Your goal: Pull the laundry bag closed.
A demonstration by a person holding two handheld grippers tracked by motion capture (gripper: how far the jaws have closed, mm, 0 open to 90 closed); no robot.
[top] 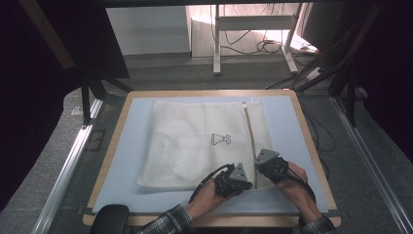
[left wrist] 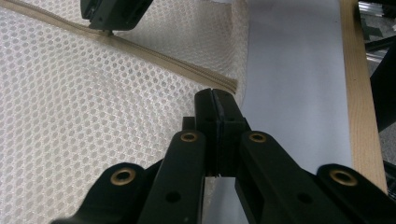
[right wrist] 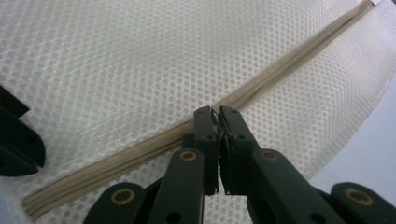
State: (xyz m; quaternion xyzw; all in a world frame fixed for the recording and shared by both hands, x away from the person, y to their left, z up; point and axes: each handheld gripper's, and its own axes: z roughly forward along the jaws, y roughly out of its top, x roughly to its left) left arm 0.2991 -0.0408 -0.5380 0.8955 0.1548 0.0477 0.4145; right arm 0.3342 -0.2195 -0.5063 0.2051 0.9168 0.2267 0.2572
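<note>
A white mesh laundry bag lies flat on the pale blue surface. At its near edge, the left gripper has its jaws closed at the end of the beige zipper. Just right, the right gripper has its jaws pinched shut on the zipper pull.

Bare mat beside mesh bag
</note>
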